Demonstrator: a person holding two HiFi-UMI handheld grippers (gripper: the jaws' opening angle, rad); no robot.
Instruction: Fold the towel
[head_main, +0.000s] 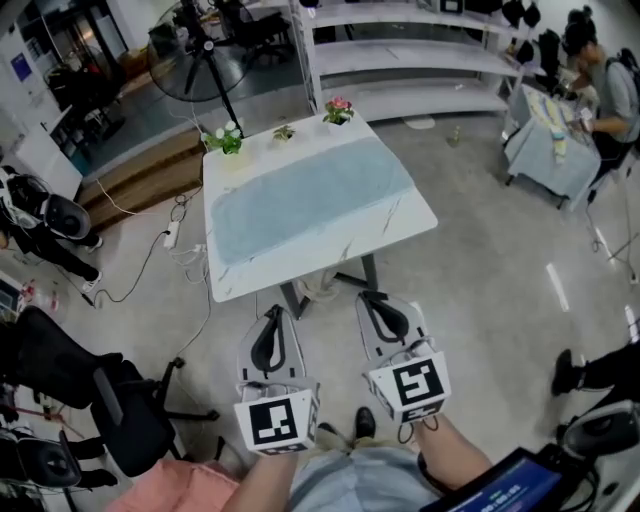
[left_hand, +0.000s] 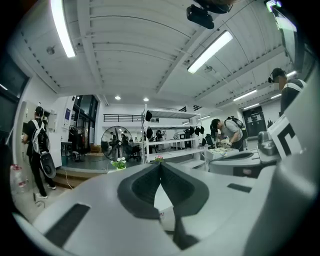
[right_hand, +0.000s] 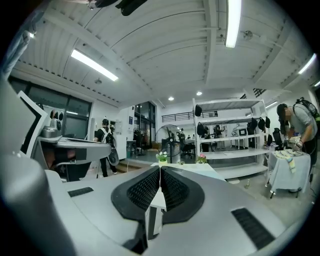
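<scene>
Towel (head_main: 310, 200), pale blue, spread flat and unfolded over most of the white desk (head_main: 300, 275); in the head view its long side runs from near left to far right. Three small flower pots (head_main: 284, 132) stand in a row along the desk's far edge, beyond the towel and apart from it; the middle one is the smallest.

You hold both grippers short of the desk's near edge, above the floor (head_main: 480, 290), side by side and pointing toward the desk. Your left hand-held gripper (head_main: 274, 312) has its jaws together: in the left gripper view the dark ribbed pads (left_hand: 145, 185) meet in a thin line with nothing between them. Your right hand-held gripper (head_main: 371, 298) is likewise closed, pads meeting and empty in the right gripper view. Neither touches the towel or the desk. Each carries its marker cube (head_main: 277, 422) on the end nearest you, just ahead of your forearms.

Beyond the desk stands a fan (head_main: 195, 55) on a tripod, with white shelves (head_main: 400, 55) along the back. At far right a person (head_main: 603, 85) bends over a small cloth-covered table (head_main: 545, 140). A black office chair (head_main: 125, 405) sits at lower left, and a cable (head_main: 140, 275) trails over the floor to the left of the desk.
</scene>
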